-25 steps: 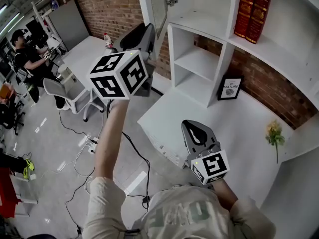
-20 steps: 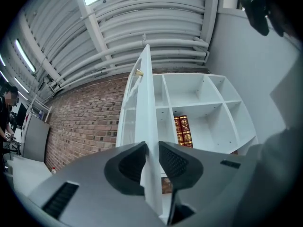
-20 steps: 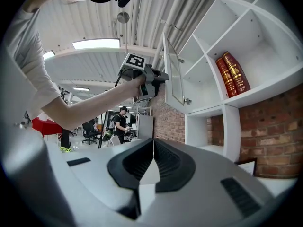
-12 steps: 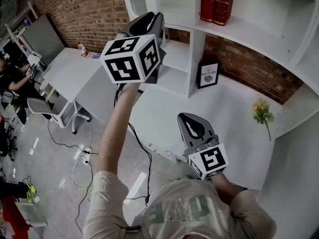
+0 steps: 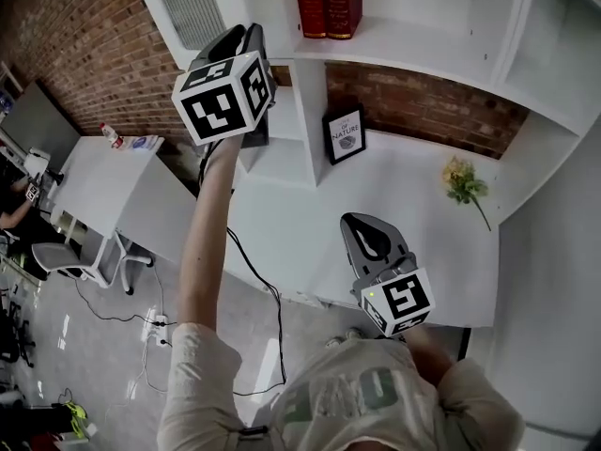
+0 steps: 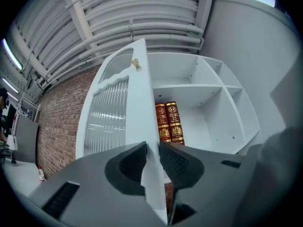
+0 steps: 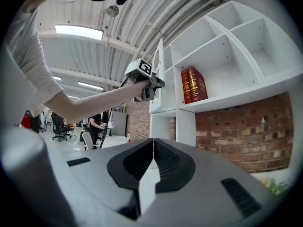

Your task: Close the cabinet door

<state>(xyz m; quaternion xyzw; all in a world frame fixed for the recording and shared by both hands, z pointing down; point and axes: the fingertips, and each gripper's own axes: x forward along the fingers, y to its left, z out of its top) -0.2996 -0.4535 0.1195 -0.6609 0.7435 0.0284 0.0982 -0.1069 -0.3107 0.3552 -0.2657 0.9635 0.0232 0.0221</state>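
Head view: two red books (image 5: 327, 3) in cabinet (image 5: 424, 53)

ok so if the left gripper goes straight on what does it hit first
Probably the cabinet door: its edge stands between the jaws of the left gripper, which have just been opening.

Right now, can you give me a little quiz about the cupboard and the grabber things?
1. How many red books stand side by side?
2. True or false: the cabinet door is fully shut.
3. The right gripper has its jaws: A wide apart, B together, C holding a book.
Key: 1 two; 2 false, it stands open; 3 B.
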